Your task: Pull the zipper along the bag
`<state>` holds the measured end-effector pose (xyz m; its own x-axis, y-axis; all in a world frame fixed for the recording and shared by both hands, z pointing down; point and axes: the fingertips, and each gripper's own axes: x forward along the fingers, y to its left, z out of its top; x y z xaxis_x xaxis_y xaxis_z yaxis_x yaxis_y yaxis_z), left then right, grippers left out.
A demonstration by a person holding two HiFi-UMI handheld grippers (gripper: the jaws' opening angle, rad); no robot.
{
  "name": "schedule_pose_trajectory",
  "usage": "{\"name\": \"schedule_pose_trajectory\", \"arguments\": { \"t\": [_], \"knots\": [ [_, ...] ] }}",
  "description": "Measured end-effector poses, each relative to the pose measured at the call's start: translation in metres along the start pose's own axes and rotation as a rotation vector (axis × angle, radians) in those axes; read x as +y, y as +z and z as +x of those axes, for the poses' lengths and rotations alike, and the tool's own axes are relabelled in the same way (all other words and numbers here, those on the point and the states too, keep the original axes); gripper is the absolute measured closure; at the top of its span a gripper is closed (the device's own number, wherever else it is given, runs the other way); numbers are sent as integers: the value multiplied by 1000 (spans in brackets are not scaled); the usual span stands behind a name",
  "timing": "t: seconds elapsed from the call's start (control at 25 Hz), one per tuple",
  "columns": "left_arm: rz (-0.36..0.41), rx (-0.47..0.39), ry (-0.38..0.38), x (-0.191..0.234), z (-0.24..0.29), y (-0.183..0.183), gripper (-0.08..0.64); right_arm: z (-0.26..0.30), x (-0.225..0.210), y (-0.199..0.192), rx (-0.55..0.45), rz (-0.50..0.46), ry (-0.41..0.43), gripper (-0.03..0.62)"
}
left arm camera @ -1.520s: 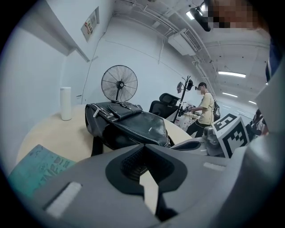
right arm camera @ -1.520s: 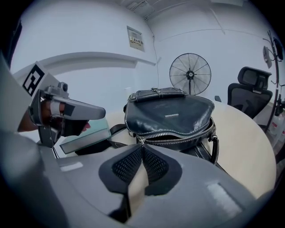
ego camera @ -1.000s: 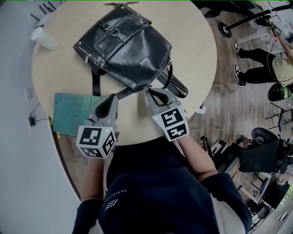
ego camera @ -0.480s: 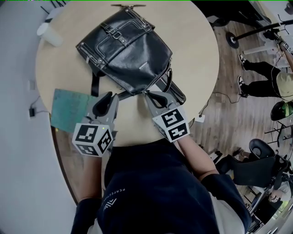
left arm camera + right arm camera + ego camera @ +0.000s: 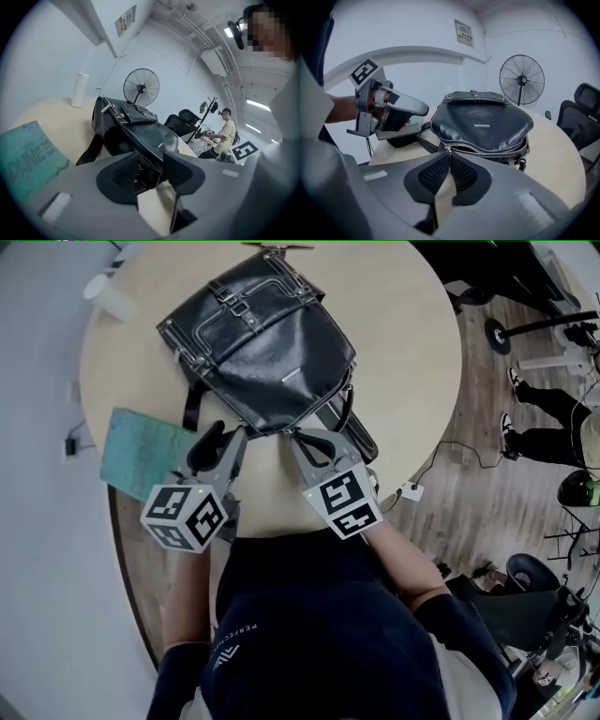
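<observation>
The black bag point(image 5: 262, 343) is laid flat on the round table point(image 5: 403, 352), just ahead of both tools, with its zipped edge turned toward them. The left tongs point(image 5: 225, 435) are held wide: their jaws have just been opening, and the near corner of the bag point(image 5: 140, 126) is seen between them, against one pad point(image 5: 125, 169) and clear of the other. The right tongs point(image 5: 298, 434) are closed narrow, and at their very tips the zipper pull point(image 5: 448, 148) is pinched. From that pull the zipper point(image 5: 487, 151) is seen running away to the right of the right tongs point(image 5: 449, 152), its teeth parted along the bag's edge. A green booklet point(image 5: 141, 451) is lying to the left of the left tongs point(image 5: 149, 164), partly over the table's rim. A white cup point(image 5: 111, 298) is stood far beyond them, past the bag.
</observation>
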<state>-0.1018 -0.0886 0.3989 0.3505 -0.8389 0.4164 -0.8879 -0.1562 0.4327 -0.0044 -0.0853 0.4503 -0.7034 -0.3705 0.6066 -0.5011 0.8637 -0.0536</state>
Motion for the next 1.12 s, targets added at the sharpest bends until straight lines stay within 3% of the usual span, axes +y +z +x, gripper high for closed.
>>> {"name": "schedule_pose_trajectory", "arguments": {
  "t": [0.32, 0.44, 0.52, 0.64, 1.12],
  "knots": [
    [-251, -3, -58, -6, 20, 0, 330, 1, -1, 0, -6, -33, 49, 580],
    [-302, 19, -53, -5, 27, -5, 322, 2, -1, 1, -7, -49, 59, 580],
    [-318, 37, -55, -7, 31, -8, 332, 3, -3, 1, -2, -55, 66, 580],
    [-323, 46, -59, -9, 35, -10, 407, 4, -6, 2, 2, -64, 75, 580],
    [-296, 33, -46, -11, 36, -9, 416, 15, -9, 5, 12, -61, 132, 578]
  ]
}}
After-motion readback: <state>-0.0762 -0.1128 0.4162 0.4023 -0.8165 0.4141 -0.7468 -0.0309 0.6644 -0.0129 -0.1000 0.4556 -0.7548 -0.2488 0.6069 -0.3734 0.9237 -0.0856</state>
